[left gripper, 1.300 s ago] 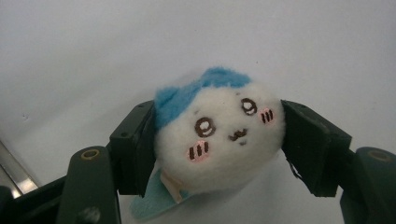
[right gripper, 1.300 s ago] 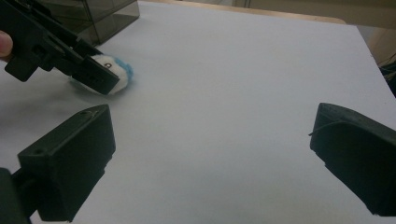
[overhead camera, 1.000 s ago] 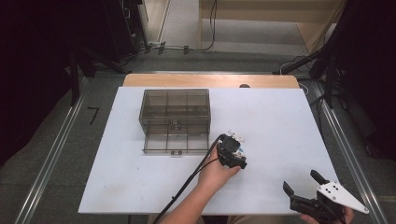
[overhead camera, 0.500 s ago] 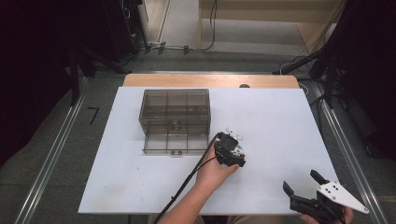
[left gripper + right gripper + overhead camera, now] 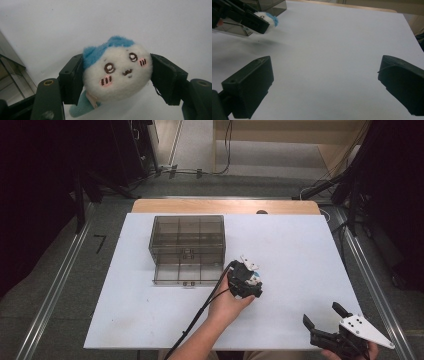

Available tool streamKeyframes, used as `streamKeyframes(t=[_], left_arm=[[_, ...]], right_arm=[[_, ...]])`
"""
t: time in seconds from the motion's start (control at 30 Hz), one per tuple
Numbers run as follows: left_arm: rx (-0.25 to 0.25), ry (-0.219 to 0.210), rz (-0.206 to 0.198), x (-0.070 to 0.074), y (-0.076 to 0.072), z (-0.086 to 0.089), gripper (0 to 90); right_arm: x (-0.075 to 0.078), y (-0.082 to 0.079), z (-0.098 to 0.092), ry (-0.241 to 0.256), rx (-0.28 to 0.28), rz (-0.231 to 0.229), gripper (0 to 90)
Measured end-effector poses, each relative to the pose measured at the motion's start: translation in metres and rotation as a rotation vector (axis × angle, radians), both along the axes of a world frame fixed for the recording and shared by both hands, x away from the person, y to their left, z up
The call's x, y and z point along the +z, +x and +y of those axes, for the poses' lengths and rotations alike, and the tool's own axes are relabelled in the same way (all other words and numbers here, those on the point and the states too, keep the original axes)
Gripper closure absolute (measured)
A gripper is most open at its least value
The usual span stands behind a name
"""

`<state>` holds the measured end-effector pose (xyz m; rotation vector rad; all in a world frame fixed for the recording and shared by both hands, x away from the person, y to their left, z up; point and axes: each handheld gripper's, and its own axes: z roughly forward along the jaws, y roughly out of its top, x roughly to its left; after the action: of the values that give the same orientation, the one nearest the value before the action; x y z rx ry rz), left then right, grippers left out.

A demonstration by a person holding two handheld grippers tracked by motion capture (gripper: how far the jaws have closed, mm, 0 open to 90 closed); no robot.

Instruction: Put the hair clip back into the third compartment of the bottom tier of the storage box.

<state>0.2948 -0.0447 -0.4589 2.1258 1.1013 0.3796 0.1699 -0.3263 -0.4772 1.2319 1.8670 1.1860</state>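
Little has moved since the earlier frames: the left gripper (image 5: 244, 280) has crept slightly toward the clear box (image 5: 186, 248) and keeps its hold, while the right gripper (image 5: 327, 317) has stayed put at the near right corner of the bench (image 5: 300, 250). From the left gripper view, the soft toy (image 5: 117, 71), white with a blue top and a stitched face, sits squarely between the two jaws, one pad pressing each side of its head, its blue body hanging below. The toy is lifted just above the white bench surface, a little right of the box's open front drawer. In the right gripper view, that gripper's jaws stand wide apart with nothing between them, well away from the toy (image 5: 267, 17), which shows far off at the upper left
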Motion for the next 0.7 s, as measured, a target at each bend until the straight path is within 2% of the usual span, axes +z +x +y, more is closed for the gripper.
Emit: streamKeyframes(t=[0.47, 0.57, 0.7], left_arm=[[0.020, -0.025, -0.081, 0.004, -0.005, 0.010, 31.7], [0.020, -0.025, -0.112, 0.004, -0.006, 0.013, 31.7], [0.014, -0.014, -0.122, 0.006, -0.008, 0.016, 31.7]], right_arm=[[0.000, 0.000, 0.000, -0.001, -0.001, 0.003, 0.0], [0.000, 0.000, 0.000, 0.000, 0.000, 0.003, 0.0], [0.000, 0.000, 0.001, -0.002, 0.002, 0.002, 0.0]])
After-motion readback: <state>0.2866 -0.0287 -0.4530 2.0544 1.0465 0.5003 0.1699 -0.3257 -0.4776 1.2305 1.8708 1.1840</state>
